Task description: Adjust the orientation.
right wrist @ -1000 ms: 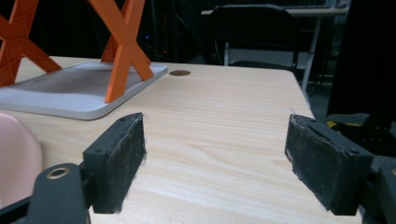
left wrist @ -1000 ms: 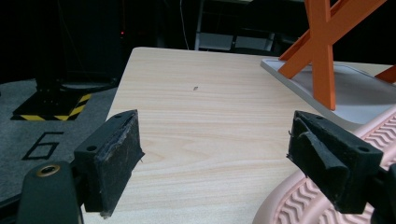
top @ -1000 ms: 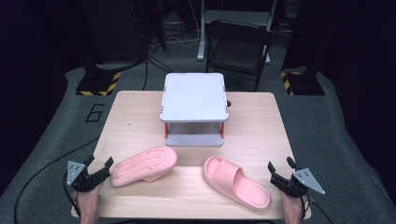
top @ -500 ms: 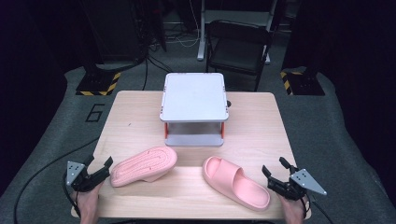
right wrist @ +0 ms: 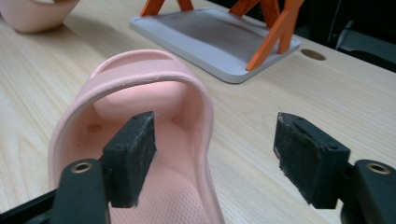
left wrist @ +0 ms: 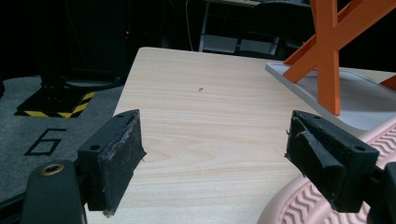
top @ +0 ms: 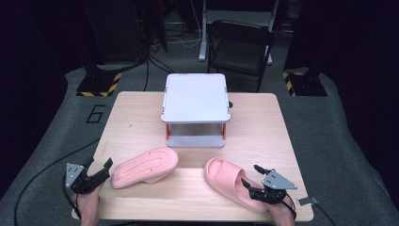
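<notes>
With the right gripper [top: 258, 187] sitting at the heel end of the upright pink slipper [top: 230, 181], I read the coming move as a pinch on that slipper's side wall. Its long axis runs diagonally across the near right part of the bench [top: 263, 122], toe strap toward the middle, heel toward my right hand. In the right gripper view one jaw stands inside the footbed and the other outside over bare wood, so the slipper's outer wall [right wrist: 205, 140] lies between them; the pads do not press on it yet. Those jaws have just been closing, and they are open around the wall rather than grasping it.

The second pink slipper [top: 145, 167] lies sole up on the near left, its long axis also slanted, its near end pointing toward the left gripper [top: 101, 170]. That gripper's jaws are released and spread wide with nothing between them; in the left gripper view the ribbed sole [left wrist: 322, 205] shows just beyond the jaw on that view's right side, beside it and not between the pads.

Behind both slippers, well apart, stands the small white rack [top: 195, 96] with orange legs.

My judgement: the right hand is nearer to a grip. The wall is thin and soft, so I would close squarely across it, or it may fold out of the jaws.
</notes>
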Action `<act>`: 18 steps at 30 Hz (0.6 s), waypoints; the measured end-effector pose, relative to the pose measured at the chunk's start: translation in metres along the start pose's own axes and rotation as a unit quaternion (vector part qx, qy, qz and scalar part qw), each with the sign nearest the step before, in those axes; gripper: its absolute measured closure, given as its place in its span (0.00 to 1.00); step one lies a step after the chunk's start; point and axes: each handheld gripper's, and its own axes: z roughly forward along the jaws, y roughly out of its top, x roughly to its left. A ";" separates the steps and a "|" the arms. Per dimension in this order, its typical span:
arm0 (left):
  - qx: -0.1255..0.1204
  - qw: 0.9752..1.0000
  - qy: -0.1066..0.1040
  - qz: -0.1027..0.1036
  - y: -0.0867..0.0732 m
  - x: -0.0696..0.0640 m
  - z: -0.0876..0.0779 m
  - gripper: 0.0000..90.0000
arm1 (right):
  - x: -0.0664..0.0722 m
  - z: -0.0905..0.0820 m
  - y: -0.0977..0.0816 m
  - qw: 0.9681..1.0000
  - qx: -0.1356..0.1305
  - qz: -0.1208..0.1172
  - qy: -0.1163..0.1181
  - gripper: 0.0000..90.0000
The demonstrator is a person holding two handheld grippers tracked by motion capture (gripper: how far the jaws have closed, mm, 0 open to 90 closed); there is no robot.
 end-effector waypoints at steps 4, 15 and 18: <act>-0.003 1.000 0.001 0.000 0.000 0.000 0.000 0.20 | -0.001 0.012 0.004 0.999 0.033 -0.018 0.020 0.37; -0.002 1.000 0.001 0.003 0.000 -0.001 -0.001 0.21 | -0.007 0.031 0.015 0.993 0.096 -0.033 0.057 0.51; -0.002 1.000 0.001 0.002 0.000 -0.001 -0.001 0.21 | -0.011 0.039 0.016 0.991 0.109 -0.043 0.071 0.62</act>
